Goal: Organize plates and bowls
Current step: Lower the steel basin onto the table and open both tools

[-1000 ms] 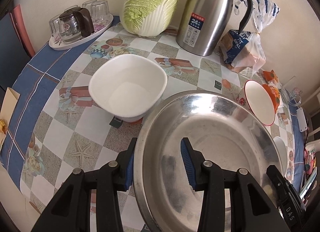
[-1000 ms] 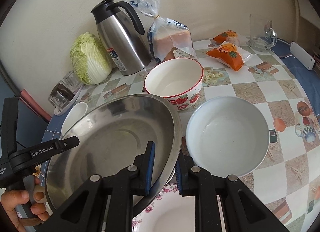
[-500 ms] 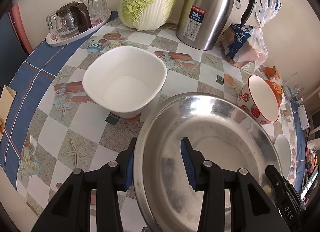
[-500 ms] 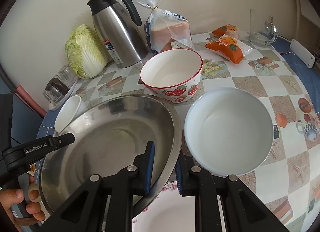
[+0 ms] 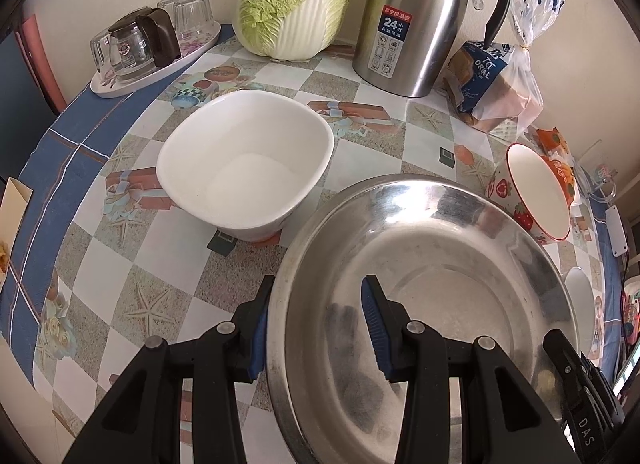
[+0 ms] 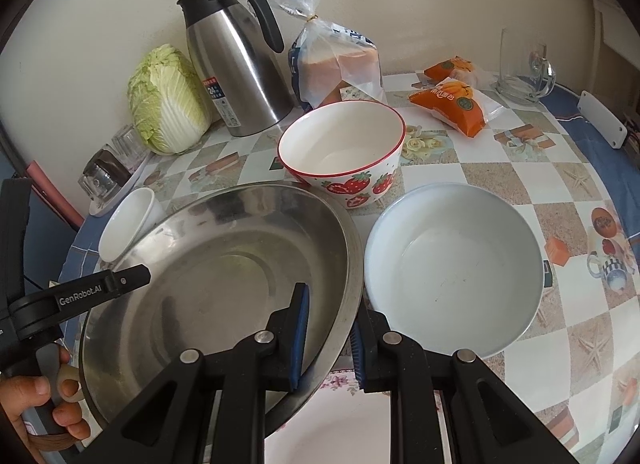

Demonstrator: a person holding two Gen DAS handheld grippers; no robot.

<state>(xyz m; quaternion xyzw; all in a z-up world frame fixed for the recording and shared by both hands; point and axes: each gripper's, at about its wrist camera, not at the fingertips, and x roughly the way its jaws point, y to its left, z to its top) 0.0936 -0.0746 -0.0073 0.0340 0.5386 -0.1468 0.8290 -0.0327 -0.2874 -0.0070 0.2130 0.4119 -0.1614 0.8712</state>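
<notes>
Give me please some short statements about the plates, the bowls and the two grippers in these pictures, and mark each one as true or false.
1. Both grippers hold the steel basin by its rim. True: the left gripper and the right gripper each have one finger inside and one outside.
2. The strawberry bowl lies upside down. False: it stands upright, open side up.
3. The white square bowl is stacked inside the steel basin. False: it stands on the table beside it.
4. The pale round bowl is empty. True.
5. The thermos jug stands between the cabbage and the bread bag. True.
</notes>
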